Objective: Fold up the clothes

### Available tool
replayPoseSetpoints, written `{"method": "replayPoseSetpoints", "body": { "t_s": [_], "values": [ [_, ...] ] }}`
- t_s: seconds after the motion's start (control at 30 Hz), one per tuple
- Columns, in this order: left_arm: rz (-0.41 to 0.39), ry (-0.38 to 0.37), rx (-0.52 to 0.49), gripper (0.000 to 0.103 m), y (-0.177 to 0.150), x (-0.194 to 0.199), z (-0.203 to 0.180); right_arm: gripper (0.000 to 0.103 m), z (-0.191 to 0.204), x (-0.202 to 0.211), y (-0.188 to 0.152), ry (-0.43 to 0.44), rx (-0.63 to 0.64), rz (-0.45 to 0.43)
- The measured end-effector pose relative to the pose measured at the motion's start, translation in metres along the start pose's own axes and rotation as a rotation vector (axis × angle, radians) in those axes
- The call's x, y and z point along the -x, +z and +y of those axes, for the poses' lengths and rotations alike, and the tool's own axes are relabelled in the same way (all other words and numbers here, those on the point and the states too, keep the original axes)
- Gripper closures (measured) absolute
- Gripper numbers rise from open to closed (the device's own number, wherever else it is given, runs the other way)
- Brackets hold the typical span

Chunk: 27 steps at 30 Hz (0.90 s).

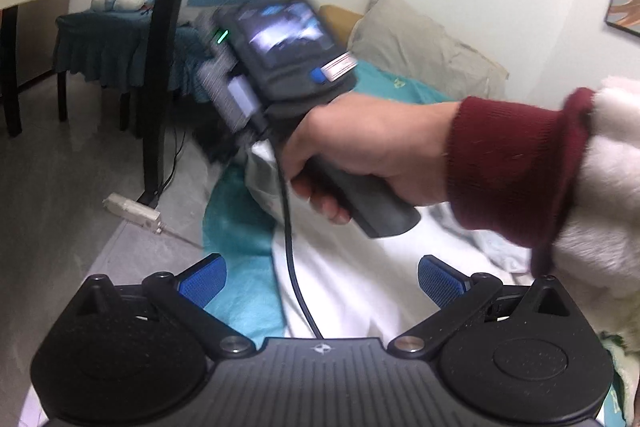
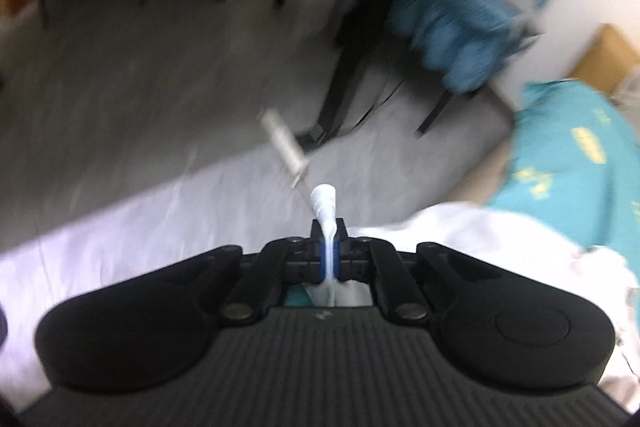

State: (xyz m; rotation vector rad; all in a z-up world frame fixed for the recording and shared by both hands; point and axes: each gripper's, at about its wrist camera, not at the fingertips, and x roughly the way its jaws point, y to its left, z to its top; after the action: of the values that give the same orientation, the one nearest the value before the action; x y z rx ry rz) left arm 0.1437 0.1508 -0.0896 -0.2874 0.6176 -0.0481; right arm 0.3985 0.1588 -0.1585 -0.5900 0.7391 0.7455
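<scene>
A white garment (image 1: 360, 283) lies crumpled on a teal bed cover (image 1: 236, 227). My left gripper (image 1: 322, 281) is open and empty above it, its blue pads (image 1: 202, 281) wide apart. In the left wrist view a hand holds the right gripper's body (image 1: 280, 67) ahead of me; its fingertips are hidden there. In the right wrist view my right gripper (image 2: 330, 247) is shut on a pinched fold of the white garment (image 2: 326, 203), which sticks up between the pads. More white cloth (image 2: 480, 231) spreads to the right.
A grey floor (image 2: 140, 99) lies beyond the bed edge. Dark table legs (image 1: 160, 87) and chairs with teal covers (image 2: 452, 27) stand nearby. A white power strip (image 1: 132, 213) lies on the floor. A beige pillow (image 1: 420, 39) rests against the wall.
</scene>
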Motion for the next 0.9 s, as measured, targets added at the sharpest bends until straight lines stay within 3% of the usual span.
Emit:
{"method": "replayPoseSetpoints", "body": {
  "t_s": [0.17, 0.3, 0.47, 0.57, 0.7, 0.77, 0.8, 0.83, 0.9],
  "values": [
    [-0.083, -0.032, -0.053, 0.0, -0.002, 0.011, -0.016, 0.097, -0.055, 0.079, -0.017, -0.136, -0.221, -0.208],
    [-0.121, -0.062, -0.086, 0.0, -0.003, 0.017, -0.032, 0.098, -0.108, 0.136, -0.072, -0.252, -0.524, -0.34],
    [-0.115, -0.054, -0.167, 0.0, -0.006, 0.011, -0.054, 0.097, -0.154, 0.167, -0.184, -0.373, -0.889, -0.352],
    [-0.096, -0.047, -0.197, 0.0, -0.008, 0.003, -0.064, 0.096, -0.168, 0.166, -0.24, -0.37, -1.038, -0.28],
    [-0.091, -0.049, -0.2, 0.0, -0.008, 0.0, -0.069, 0.093, -0.175, 0.165, -0.27, -0.271, -1.046, -0.259],
    [-0.089, -0.05, -0.193, 0.0, -0.006, -0.003, -0.068, 0.077, -0.174, 0.159, -0.262, -0.248, -0.98, -0.262],
    [-0.086, -0.052, -0.189, 0.0, -0.006, -0.003, -0.068, 0.05, -0.171, 0.159, -0.26, -0.24, -0.942, -0.281],
    [-0.083, -0.054, -0.186, 0.0, -0.007, -0.002, -0.068, 0.028, -0.173, 0.158, -0.256, -0.226, -0.922, -0.315],
    [-0.076, -0.058, -0.182, 0.0, -0.007, -0.004, -0.069, 0.026, -0.179, 0.155, -0.248, -0.197, -0.883, -0.38]
  ]
}}
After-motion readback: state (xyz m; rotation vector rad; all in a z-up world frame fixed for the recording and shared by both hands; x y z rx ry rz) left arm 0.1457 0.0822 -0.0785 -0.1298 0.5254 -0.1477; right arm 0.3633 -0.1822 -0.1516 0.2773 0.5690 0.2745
